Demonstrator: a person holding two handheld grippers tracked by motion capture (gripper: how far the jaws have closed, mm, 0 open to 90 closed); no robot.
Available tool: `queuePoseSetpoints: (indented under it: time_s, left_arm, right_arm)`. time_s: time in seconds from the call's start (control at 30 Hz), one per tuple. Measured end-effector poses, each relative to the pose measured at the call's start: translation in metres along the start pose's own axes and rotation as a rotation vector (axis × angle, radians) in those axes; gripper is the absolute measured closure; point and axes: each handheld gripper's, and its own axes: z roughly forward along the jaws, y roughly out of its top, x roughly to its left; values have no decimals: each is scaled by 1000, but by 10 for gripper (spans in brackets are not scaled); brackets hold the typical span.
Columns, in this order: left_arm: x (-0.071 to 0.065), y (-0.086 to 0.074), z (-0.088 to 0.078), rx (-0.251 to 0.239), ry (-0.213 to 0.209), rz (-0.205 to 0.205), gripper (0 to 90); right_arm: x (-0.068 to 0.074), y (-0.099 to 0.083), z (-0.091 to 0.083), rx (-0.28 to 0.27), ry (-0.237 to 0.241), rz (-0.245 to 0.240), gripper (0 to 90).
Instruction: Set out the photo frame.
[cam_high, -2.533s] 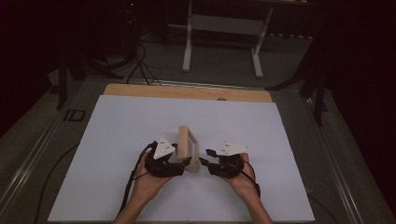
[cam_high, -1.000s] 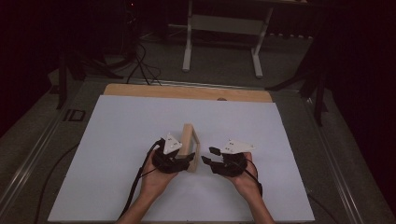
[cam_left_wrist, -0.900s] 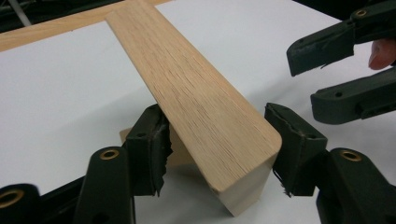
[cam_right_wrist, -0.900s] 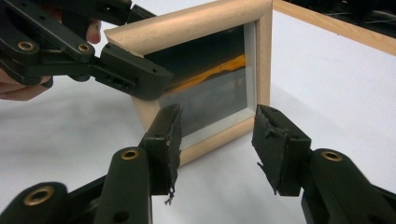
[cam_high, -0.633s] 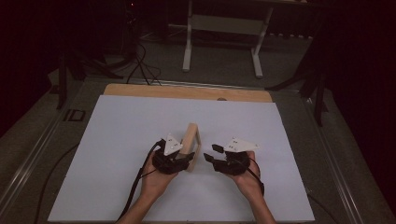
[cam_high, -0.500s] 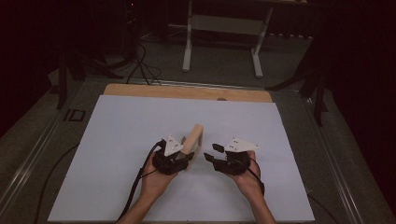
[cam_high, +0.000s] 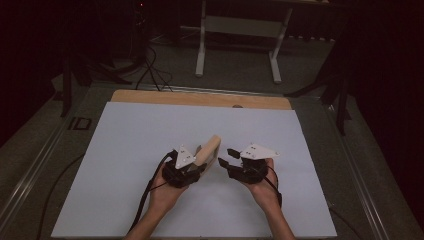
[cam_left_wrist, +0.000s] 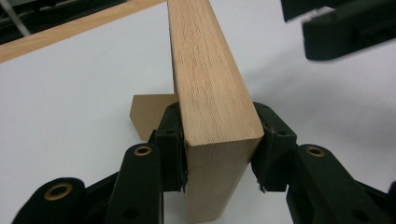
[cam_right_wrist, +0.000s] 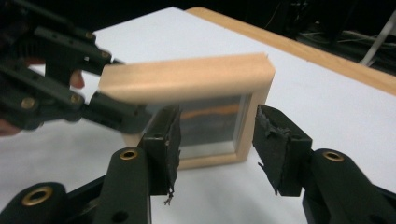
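Wooden frame (cam_high: 209, 151) tilted | left gripper (cam_left_wrist: 219, 154) fingers just closed, pinching its edge | right gripper (cam_right_wrist: 215, 144) fingers spread, level

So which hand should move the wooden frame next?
Probably the left: the left gripper is already clamped on the wooden frame. The right gripper is open, apart from it.

Black two-jaw tongs (cam_high: 199, 167) and (cam_high: 226, 157), each topped by a grey three-cornered plate; brass-ringed screw holes, worn rubber pads (cam_right_wrist: 275, 140), trailing black cables, bare forearms.
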Motion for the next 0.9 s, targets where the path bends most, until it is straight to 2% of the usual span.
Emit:
queuePoseSetpoints:
  time_s: [0.03, 0.1, 0.13, 0.3, 0.4, 0.43, 0.6, 0.73, 0.9]
  left_arm:
    - [-1, -1, -1, 1, -15, 23, 601]
    - [-2, -1, -2, -3, -25, 39, 601]
    - [-2, -1, -2, -3, -25, 39, 601]
    - [-7, -2, -2, -9, -28, 71, 600]
    - [-9, -3, -2, -14, -32, 74, 600]
    - [-9, -3, -2, -8, -33, 89, 600]
    - [-10, -3, -2, -14, -38, 86, 599]
    - [-10, -3, -2, -17, -38, 83, 599]
    - [-10, -4, -3, -19, -45, 88, 599]
  right_arm:
    - [0, 2, -1, -9, -5, -2, 524]
    - [0, 4, -1, -22, -15, 0, 541]
    - [0, 4, -1, -22, -15, 0, 541]
    - [-1, 8, 1, -55, -56, 18, 664]
    - [-2, 9, 2, -63, -67, 21, 693]
    - [-3, 10, 3, -71, -79, 25, 725]
    - [-5, 14, 6, -75, -92, 13, 782]
    - [-6, 19, 13, -74, -104, -12, 887]
    - [-9, 27, 20, -67, -111, -21, 897]
